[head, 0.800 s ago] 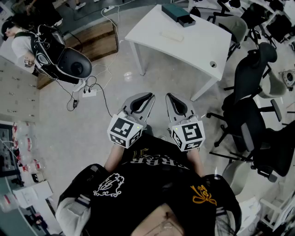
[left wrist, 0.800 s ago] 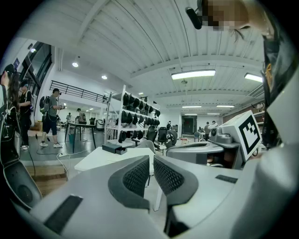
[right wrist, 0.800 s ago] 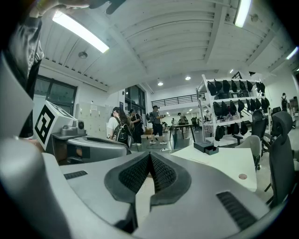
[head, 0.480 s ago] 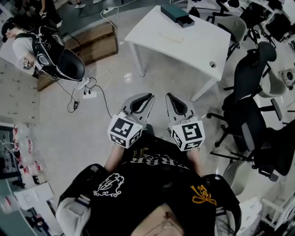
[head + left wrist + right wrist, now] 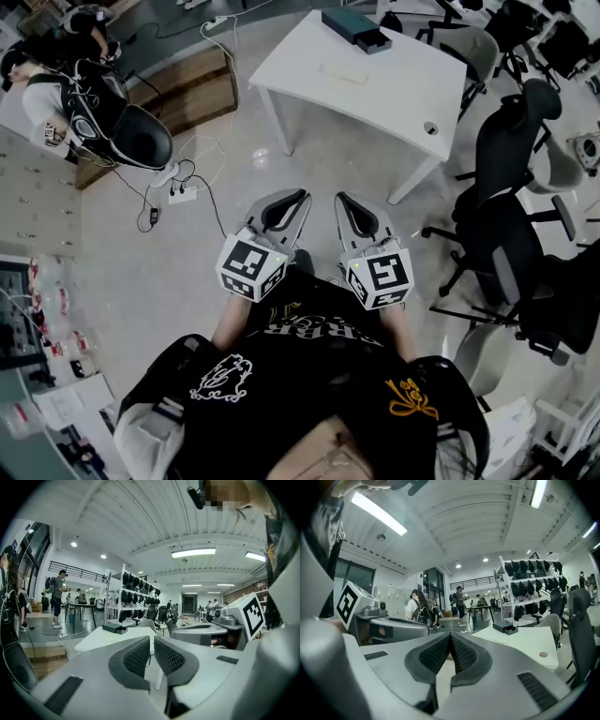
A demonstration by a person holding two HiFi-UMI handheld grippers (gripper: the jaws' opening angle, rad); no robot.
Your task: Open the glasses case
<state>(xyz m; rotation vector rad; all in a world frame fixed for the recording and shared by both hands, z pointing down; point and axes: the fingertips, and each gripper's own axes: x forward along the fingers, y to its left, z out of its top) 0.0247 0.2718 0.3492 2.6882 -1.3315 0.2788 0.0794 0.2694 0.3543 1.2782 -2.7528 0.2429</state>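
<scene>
A white table (image 5: 394, 89) stands on the floor ahead of me, well beyond both grippers. On it lie a pale oblong thing (image 5: 345, 71), perhaps the glasses case, and a dark teal box (image 5: 356, 28) at the far edge. The dark box (image 5: 115, 628) also shows in the left gripper view, and the same box (image 5: 505, 627) in the right gripper view. My left gripper (image 5: 302, 198) and right gripper (image 5: 343, 201) are held side by side at waist height, pointing at the table. Both are shut with nothing between the pads (image 5: 140, 656) (image 5: 461, 651).
Black office chairs (image 5: 511, 150) crowd the right side of the table. At the upper left a person with a backpack stands by a dark chair (image 5: 141, 139). Cables and a power strip (image 5: 183, 189) lie on the floor by a wooden platform (image 5: 192, 84). Shelves of dark helmets (image 5: 136, 597) stand behind.
Both grippers have kept their place and stayed shut. The person and dark chair at the upper left have shifted a little.
</scene>
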